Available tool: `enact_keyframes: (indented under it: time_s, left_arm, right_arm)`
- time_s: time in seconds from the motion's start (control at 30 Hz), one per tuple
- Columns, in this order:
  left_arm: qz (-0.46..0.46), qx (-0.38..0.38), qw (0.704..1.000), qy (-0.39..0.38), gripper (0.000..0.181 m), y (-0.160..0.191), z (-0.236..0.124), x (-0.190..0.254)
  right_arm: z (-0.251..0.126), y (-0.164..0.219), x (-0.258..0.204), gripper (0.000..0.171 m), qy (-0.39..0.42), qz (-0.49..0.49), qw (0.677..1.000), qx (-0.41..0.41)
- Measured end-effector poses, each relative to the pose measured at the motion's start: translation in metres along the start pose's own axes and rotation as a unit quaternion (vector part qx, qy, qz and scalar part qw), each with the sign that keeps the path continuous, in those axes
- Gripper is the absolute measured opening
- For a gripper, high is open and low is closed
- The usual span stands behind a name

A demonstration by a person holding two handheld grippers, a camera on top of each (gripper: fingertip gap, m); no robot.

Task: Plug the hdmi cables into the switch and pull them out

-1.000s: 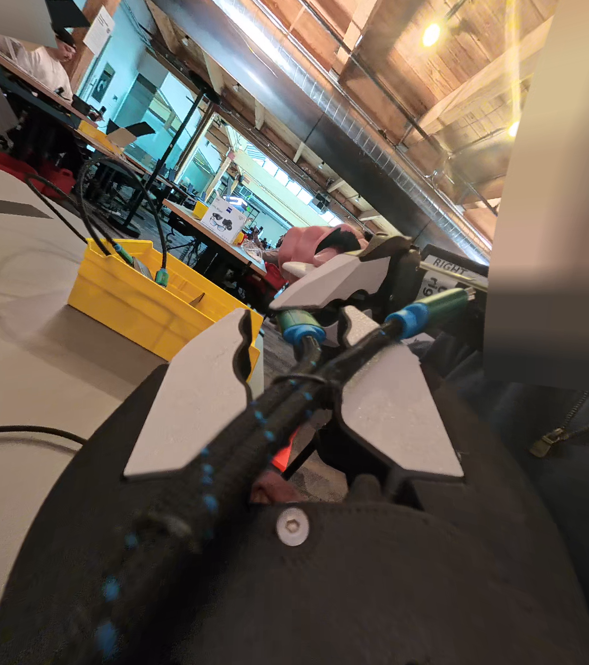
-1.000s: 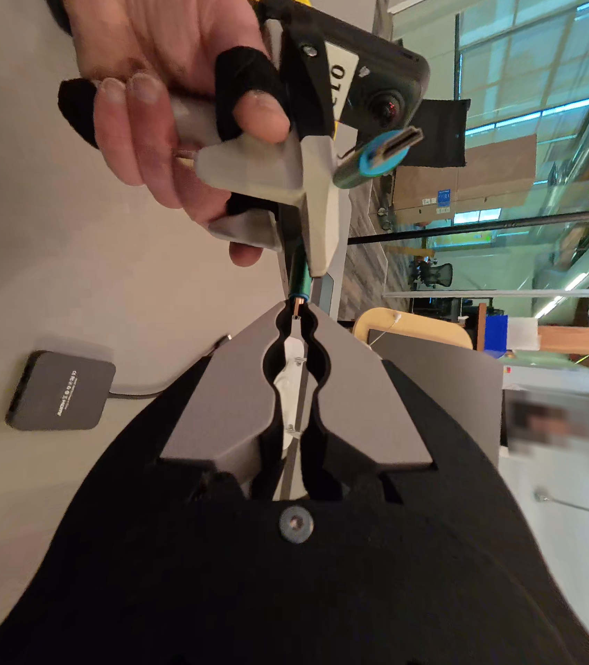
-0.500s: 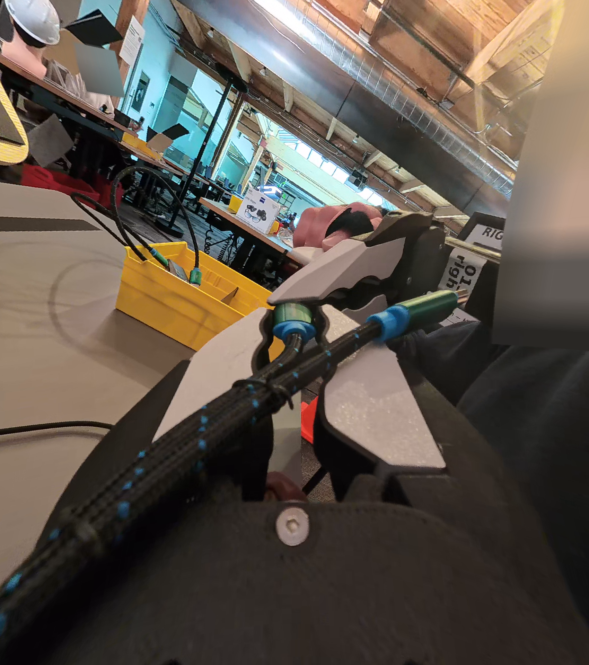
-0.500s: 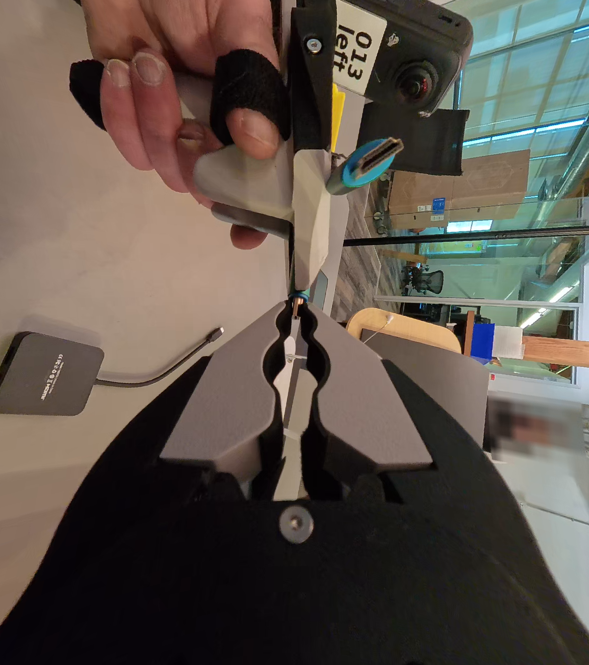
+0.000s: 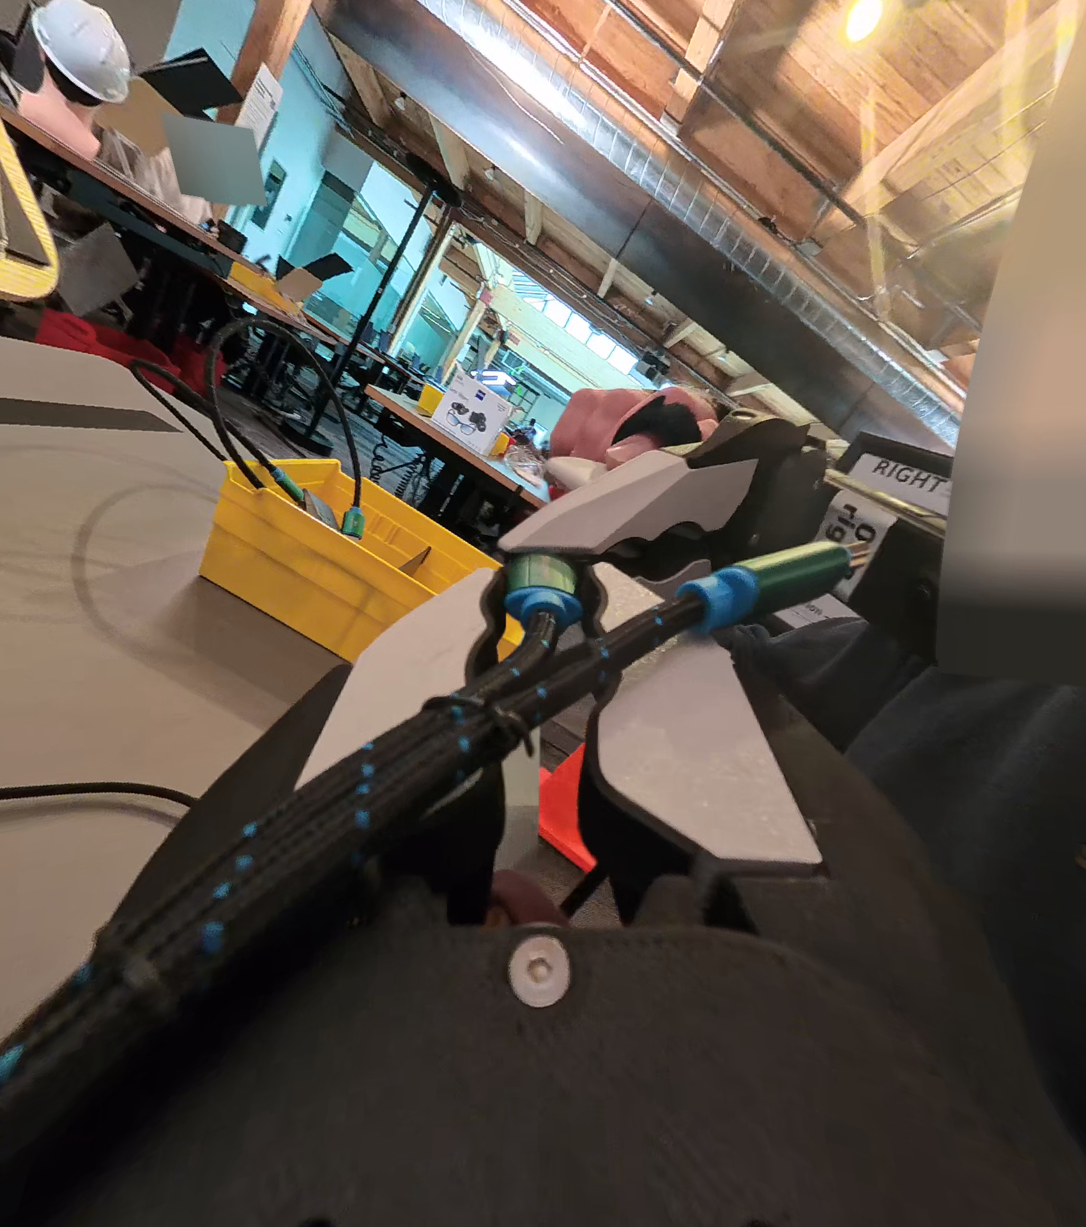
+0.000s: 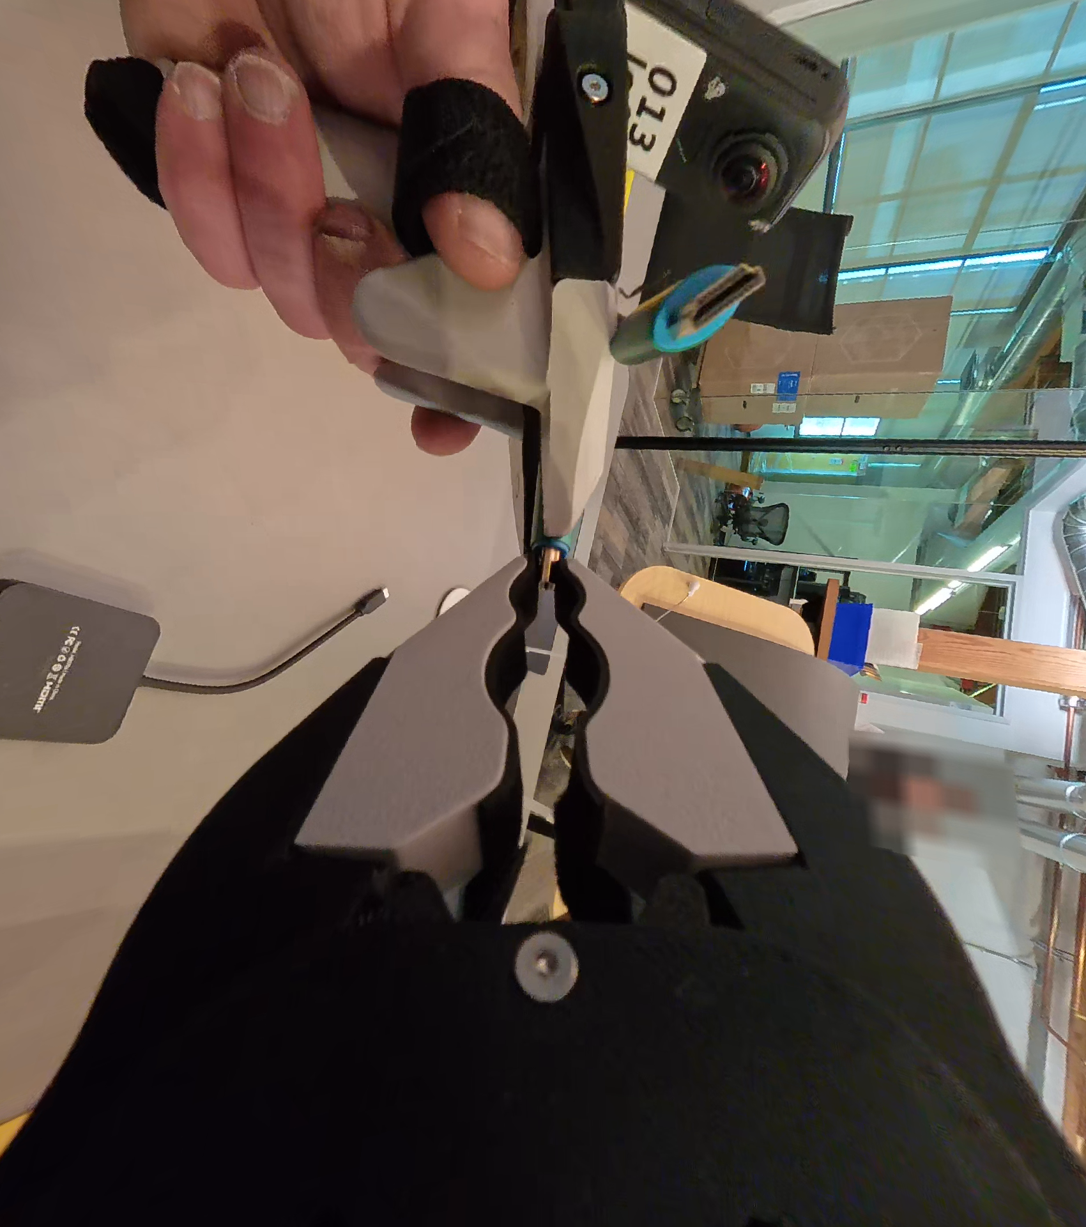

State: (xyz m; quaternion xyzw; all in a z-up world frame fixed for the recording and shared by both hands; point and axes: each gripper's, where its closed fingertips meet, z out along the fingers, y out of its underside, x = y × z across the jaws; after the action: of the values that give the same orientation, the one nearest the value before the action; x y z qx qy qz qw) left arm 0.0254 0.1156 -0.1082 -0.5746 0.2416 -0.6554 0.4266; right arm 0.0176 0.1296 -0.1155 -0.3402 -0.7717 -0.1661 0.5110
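My left gripper (image 5: 543,597) is shut on a green and blue HDMI plug (image 5: 539,576) of a black braided cable bundle (image 5: 354,790) that lies over it. A second plug (image 5: 782,584) of the bundle sticks out free to the right. In the right wrist view a hand holds the left gripper (image 6: 577,431) edge-on above my right gripper (image 6: 545,579). The right gripper's jaws stand nearly together around the held plug's metal tip (image 6: 547,572). The free plug (image 6: 693,315) points right. The grey switch (image 6: 42,657) lies on the table at left, with nothing plugged in that I can see.
A yellow bin (image 5: 301,564) holding more cables stands near the far edge of the grey table (image 5: 95,664). A thin black cable (image 5: 49,793) runs across the table. The switch's short lead (image 6: 275,670) ends loose on the table. A person's dark jacket (image 5: 992,797) is at right. Both grippers' tips are close together, under 4 cm apart. The grey switch (image 6: 42,657) is about equally far from each gripper, around 20 cm.
My left gripper's fingers have closed in on the plug at their tips. The left gripper has tilted, and the free plug has swung with it. The right gripper has stayed at the plug's tip.
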Motion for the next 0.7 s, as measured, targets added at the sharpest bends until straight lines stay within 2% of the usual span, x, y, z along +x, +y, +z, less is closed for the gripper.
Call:
enact_keyframes:
  time_s: [0.23,0.37,0.53,0.7]
  left_arm:
    - [0.053,-0.015,0.998,-0.026,0.020,0.005,0.000,-0.004]
    - [0.077,-0.018,0.996,-0.042,0.020,0.005,-0.003,-0.009]
    - [0.103,-0.025,0.993,-0.054,0.020,0.006,-0.005,-0.012]
    - [0.106,-0.030,0.992,-0.055,0.020,0.009,-0.002,-0.010]
  right_arm:
    - [0.002,0.002,-0.006,0.004,-0.017,0.034,0.999,0.017]
    - [0.000,0.005,-0.004,0.015,-0.025,0.089,0.995,0.039]
    - [-0.002,0.016,-0.007,0.018,-0.048,0.158,0.985,0.048]
    - [0.001,0.001,-0.013,0.013,-0.048,0.139,0.987,0.063]
